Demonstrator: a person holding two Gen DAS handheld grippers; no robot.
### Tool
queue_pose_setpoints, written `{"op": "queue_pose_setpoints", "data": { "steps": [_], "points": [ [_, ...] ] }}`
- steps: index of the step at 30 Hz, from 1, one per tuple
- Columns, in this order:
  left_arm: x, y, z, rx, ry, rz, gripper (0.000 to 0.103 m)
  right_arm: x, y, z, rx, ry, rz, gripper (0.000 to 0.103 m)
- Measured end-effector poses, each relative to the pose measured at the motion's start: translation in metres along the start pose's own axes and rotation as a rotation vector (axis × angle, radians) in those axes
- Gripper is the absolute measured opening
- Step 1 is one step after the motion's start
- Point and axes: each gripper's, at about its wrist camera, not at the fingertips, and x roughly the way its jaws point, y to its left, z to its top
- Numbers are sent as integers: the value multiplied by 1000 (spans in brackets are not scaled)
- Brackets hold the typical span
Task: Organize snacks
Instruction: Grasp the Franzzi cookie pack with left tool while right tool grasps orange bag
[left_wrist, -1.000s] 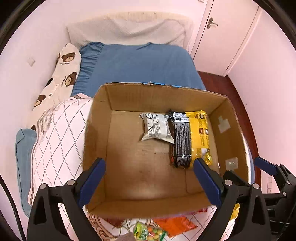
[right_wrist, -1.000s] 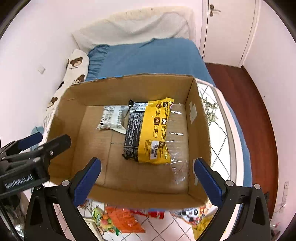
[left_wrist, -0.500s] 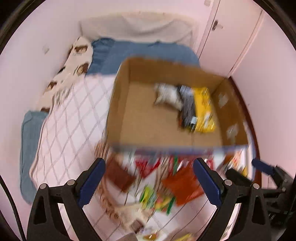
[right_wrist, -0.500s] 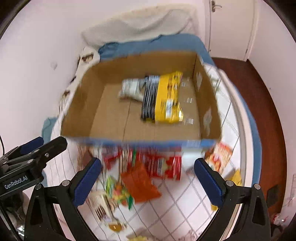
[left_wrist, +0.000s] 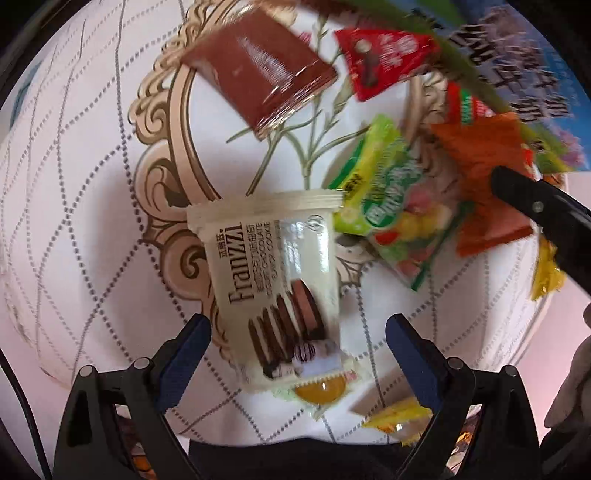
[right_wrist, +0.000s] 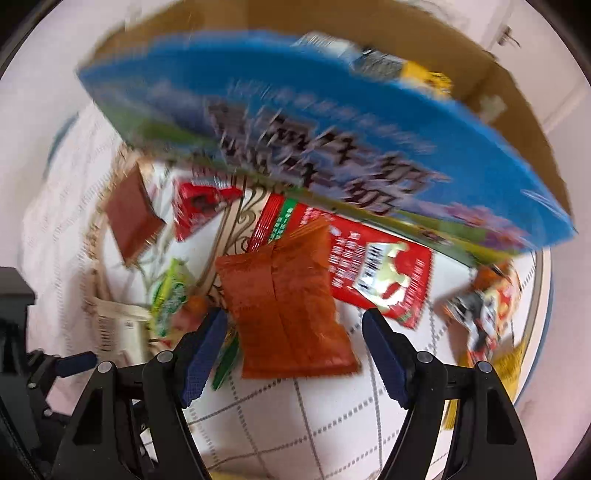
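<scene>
- Below, the left tongs (left_wrist: 297, 341) are spread wide over a cream Franzzi cookie packet (left_wrist: 275, 280) lying on the quilted bed cover (left_wrist: 74, 221); nothing is gripped.
- Likewise, the right tongs (right_wrist: 291, 338) are held wide apart over an orange snack bag (right_wrist: 284, 306), also ungripped.
- Blur smears the cardboard box (right_wrist: 332, 122), whose blue printed wall hides most of its contents.
- A brown packet (left_wrist: 258, 70), a green candy bag (left_wrist: 391, 206) and a red packet (right_wrist: 373, 269) are partly overlapped or cut off.
</scene>
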Motion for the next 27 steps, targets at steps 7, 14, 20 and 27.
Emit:
{"op": "queue_pose_setpoints", "data": {
  "steps": [7,14,20,27],
  "points": [
    [2,-1,8,33,-60,38,57,10,-23,-19,130,49,94,62],
    [-9,-44,7,191,-136,85,57,12,-84,-90,462,133,294,61],
    [14,-70,9,248,-83,109,58,11,-87,-116,427,114,179,74],
    [29,-78,16,259,-83,125,59,21,-46,-118,306,80,90,75]
  ]
}}
